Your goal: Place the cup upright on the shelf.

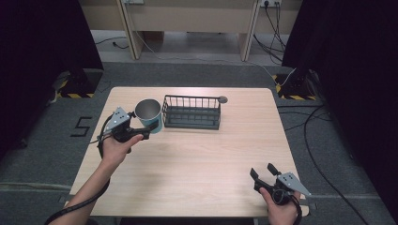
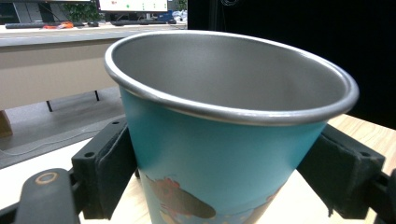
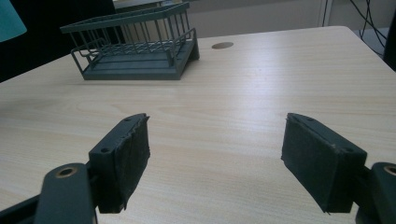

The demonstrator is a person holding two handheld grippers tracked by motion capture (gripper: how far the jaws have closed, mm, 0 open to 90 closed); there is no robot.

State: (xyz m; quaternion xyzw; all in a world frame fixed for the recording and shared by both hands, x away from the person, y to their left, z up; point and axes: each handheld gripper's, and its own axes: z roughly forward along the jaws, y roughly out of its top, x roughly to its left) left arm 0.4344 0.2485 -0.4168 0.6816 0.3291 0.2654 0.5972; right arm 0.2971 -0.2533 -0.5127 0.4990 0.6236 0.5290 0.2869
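The left gripper (image 1: pixel 149 131) is clamped on a teal metal cup (image 1: pixel 150 115), its jaws pressing the cup's wall from either side just below the rolled steel rim. In the left gripper view the cup (image 2: pixel 224 154) stands between the two black pads (image 2: pixel 114 172), mouth open upward, grey inside, with a brown printed figure low on its side (too cropped to make out). From the high view the cup is held a little tilted over the table's (image 1: pixel 197 159) far left part, just beside the left end of a dark wire basket (image 1: pixel 192 112), which sits on the table near the middle of the far edge. Whether the cup's base touches the wood cannot be told.

The right gripper (image 1: pixel 264 170) rests in the person's right hand (image 1: pixel 280 208) near the table's near right corner, jaws wide apart with nothing between them; its own view shows the bare wood between the pads (image 3: pixel 123 158), the basket (image 3: pixel 135 56) farther off, and a small round hole (image 3: pixel 222 45) in the tabletop beyond it.
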